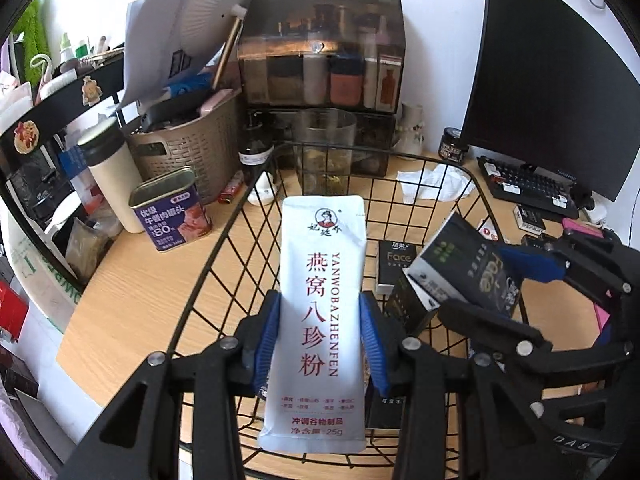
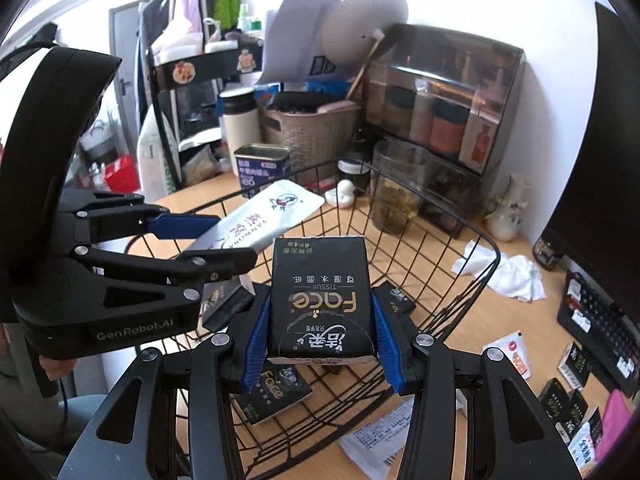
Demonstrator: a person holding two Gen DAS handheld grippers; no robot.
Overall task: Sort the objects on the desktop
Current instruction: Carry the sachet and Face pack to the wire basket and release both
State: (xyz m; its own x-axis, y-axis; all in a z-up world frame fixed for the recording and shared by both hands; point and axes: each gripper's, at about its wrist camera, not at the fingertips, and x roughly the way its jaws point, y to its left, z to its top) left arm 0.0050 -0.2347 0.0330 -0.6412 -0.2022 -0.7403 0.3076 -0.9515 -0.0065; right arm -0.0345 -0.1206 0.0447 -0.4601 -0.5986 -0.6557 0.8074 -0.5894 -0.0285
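My left gripper (image 1: 320, 344) is shut on a white sachet (image 1: 320, 312) with red Chinese print and holds it above the black wire basket (image 1: 224, 240). My right gripper (image 2: 322, 340) is shut on a black Face tissue pack (image 2: 322, 300), also over the basket (image 2: 476, 276). Each gripper shows in the other's view: the right one with its pack (image 1: 476, 276) at right, the left one with the sachet (image 2: 264, 216) at left. More black tissue packs (image 1: 396, 266) lie in the basket (image 2: 276, 396).
On the wooden desk: a purple luncheon-meat can (image 1: 172, 212), white tumbler (image 1: 112, 176), woven basket (image 1: 192, 148), glass jar (image 1: 324, 152), smoked cosmetics organizer (image 1: 324, 64), crumpled tissue (image 2: 504, 276), keyboard (image 1: 528, 184), monitor (image 1: 560, 80). Loose packs (image 2: 564, 404) and a sachet (image 2: 516, 356) lie right.
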